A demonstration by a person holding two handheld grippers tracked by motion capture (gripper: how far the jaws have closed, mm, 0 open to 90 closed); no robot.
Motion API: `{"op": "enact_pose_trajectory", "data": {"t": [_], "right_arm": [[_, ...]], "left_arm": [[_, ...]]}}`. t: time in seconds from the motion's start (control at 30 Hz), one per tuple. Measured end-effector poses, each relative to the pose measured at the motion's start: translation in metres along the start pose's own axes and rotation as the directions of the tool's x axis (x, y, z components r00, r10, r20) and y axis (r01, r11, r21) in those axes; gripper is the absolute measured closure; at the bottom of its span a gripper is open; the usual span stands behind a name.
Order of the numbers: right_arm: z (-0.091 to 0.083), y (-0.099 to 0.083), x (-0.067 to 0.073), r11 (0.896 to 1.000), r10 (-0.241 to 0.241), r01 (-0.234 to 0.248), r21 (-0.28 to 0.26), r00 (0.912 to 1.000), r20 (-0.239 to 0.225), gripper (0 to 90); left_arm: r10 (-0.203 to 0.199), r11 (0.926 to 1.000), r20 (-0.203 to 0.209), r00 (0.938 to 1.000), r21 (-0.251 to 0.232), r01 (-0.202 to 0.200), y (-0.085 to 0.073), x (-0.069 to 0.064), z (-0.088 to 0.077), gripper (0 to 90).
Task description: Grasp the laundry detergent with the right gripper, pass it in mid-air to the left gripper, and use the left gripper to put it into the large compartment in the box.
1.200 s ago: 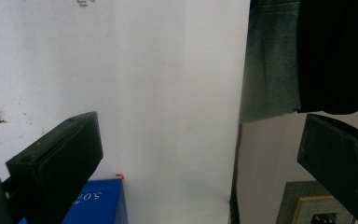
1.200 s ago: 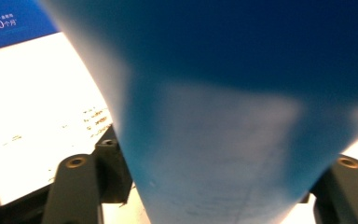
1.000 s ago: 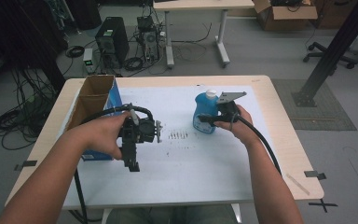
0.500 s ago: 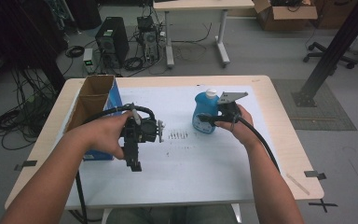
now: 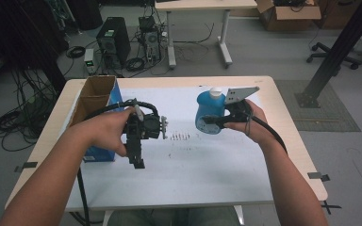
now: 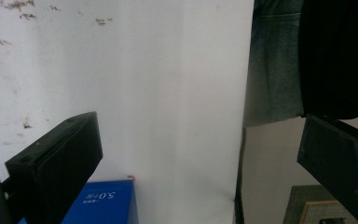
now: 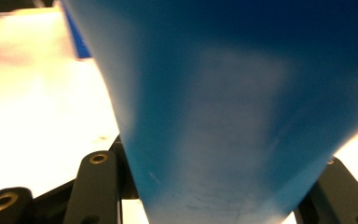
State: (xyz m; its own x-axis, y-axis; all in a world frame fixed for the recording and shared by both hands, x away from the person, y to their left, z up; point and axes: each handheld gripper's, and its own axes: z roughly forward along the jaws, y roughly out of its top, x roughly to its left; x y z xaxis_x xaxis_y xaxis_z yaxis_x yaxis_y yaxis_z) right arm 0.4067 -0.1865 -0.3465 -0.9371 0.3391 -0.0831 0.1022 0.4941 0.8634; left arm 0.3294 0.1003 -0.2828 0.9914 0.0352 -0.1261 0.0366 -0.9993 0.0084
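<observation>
A blue bottle (image 5: pixel 209 112) with a white cap hangs tilted just above the white sheet (image 5: pixel 193 165), right of the table's middle. My right gripper (image 5: pixel 212 121) is shut on its lower body, and in the right gripper view the bottle (image 7: pixel 242 116) sits close between the two black jaws. My left gripper (image 5: pixel 136 162) hovers over the sheet at centre left, pointing back toward the person. In the left gripper view its jaws stand wide apart with nothing between them, so the left gripper (image 6: pixel 200 158) is open.
An open cardboard box with a blue side (image 5: pixel 94 101) stands at the table's left, and its blue face (image 6: pixel 105 203) appears beside the left jaw. Small dark specks (image 5: pixel 179 137) lie on the sheet between the grippers. The wooden table edge (image 5: pixel 292 141) runs along the right.
The right hand has raised the blue bottle a little off the sheet and tipped it. The left hand has stayed about where it was.
</observation>
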Motion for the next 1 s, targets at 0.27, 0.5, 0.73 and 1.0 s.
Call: {"op": "enact_pose_trajectory", "data": {"t": [0.27, 0.5, 0.73, 1.0], "right_arm": [[-0.010, 0.019, 0.029, 0.997, -0.079, 0.079, -0.006, 0.9920, -0.099, 46.1], [0.000, 0.018, 0.055, 0.994, -0.101, 0.108, 0.032, 0.9782, -0.182, 46.0], [0.015, 0.010, 0.070, 0.993, -0.093, 0.105, 0.043, 0.9694, -0.227, 45.9], [0.033, 0.006, 0.090, 0.995, -0.095, 0.101, 0.010, 0.9586, -0.268, 45.8]], "left_arm": [[-0.002, 0.9999, -0.013, 0.9999, -0.010, 0.002, 0.003, 0.000, -0.008, 0.2], [-0.002, 0.9998, -0.028, 0.9996, -0.020, 0.001, 0.005, -0.002, -0.018, 0.2], [0.007, 0.9999, -0.035, 0.9994, -0.016, -0.007, 0.010, -0.004, -0.022, 0.2], [0.017, 0.9998, -0.040, 0.9990, -0.011, -0.018, 0.020, -0.003, -0.023, 0.2]]}}
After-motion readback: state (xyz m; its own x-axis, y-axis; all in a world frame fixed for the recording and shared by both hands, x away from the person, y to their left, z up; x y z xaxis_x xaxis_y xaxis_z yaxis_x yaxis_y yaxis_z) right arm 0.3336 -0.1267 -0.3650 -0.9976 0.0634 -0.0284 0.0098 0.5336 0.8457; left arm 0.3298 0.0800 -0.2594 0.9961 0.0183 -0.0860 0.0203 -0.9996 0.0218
